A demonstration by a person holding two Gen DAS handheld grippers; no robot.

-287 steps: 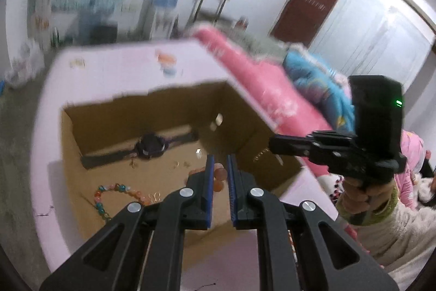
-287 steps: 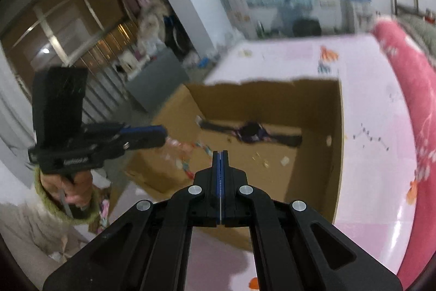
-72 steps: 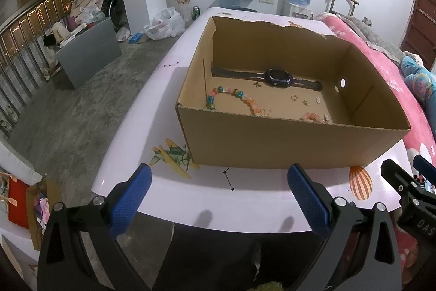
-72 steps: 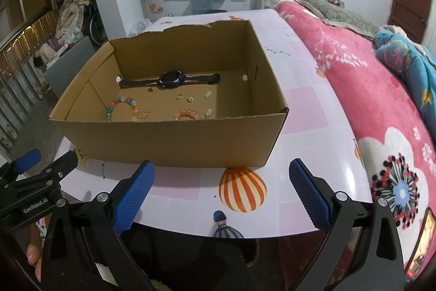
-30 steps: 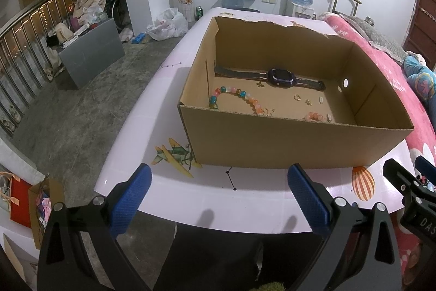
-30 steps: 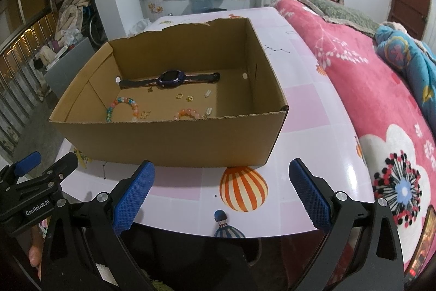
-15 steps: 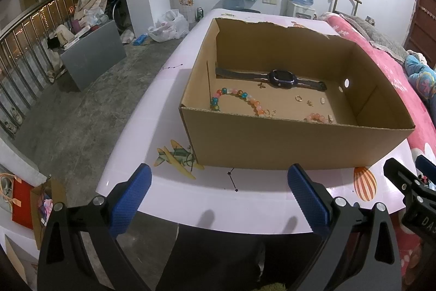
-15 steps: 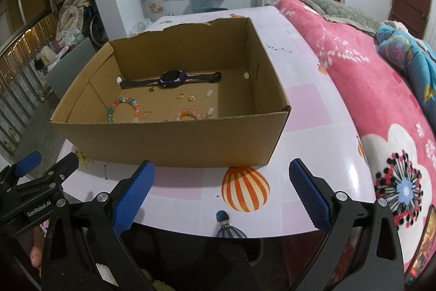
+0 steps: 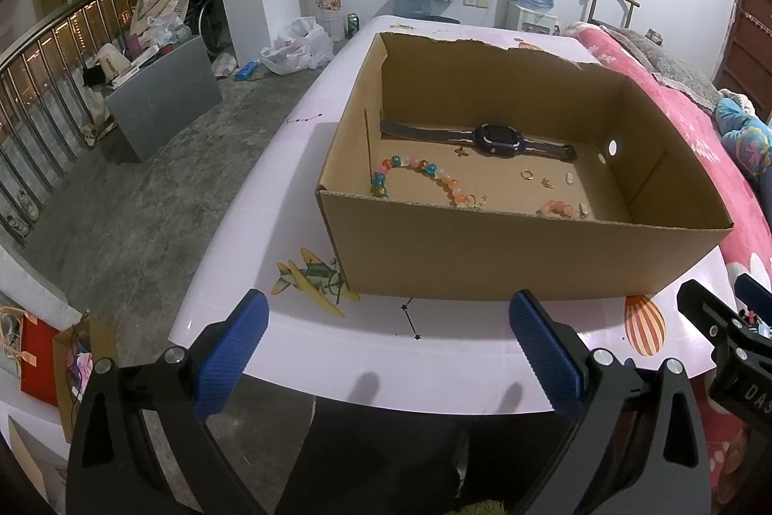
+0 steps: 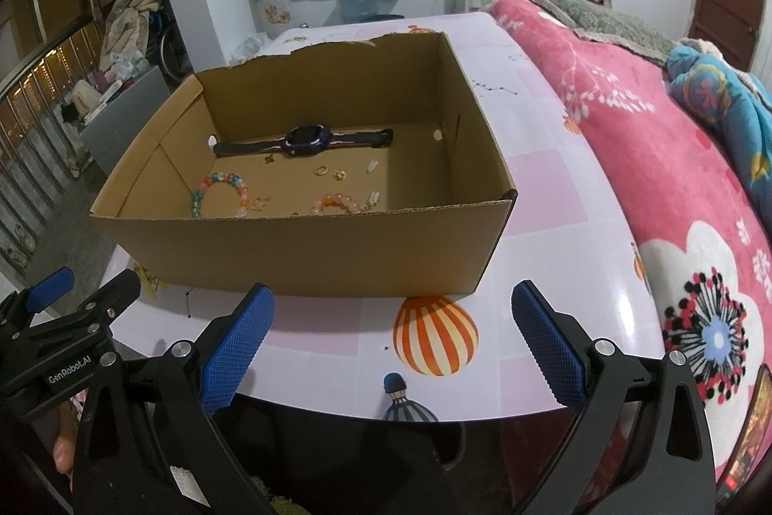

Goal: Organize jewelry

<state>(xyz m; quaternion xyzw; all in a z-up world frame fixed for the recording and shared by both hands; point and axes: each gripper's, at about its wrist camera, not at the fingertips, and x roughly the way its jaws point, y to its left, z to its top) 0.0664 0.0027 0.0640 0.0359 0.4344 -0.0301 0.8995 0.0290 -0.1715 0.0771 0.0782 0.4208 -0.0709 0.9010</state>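
Left wrist view: left claw (image 9: 388, 339) spread wide, empty, short of the cardboard box (image 9: 521, 254) on the table (image 9: 289, 158). Inside lie a watch (image 9: 497, 137), a multicoloured bead bracelet (image 9: 420, 172), a gold ring (image 9: 527, 174).

Right wrist view: right claw (image 10: 393, 334) likewise wide, empty; a pink bead bracelet (image 10: 337, 202) lies by the near wall.

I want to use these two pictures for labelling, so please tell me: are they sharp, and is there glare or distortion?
Left wrist view: sharp, with fisheye bending at the edges; the watch in the cardboard box is clear. Right wrist view: equally sharp, with a bright glare streak on the table and dark corners.
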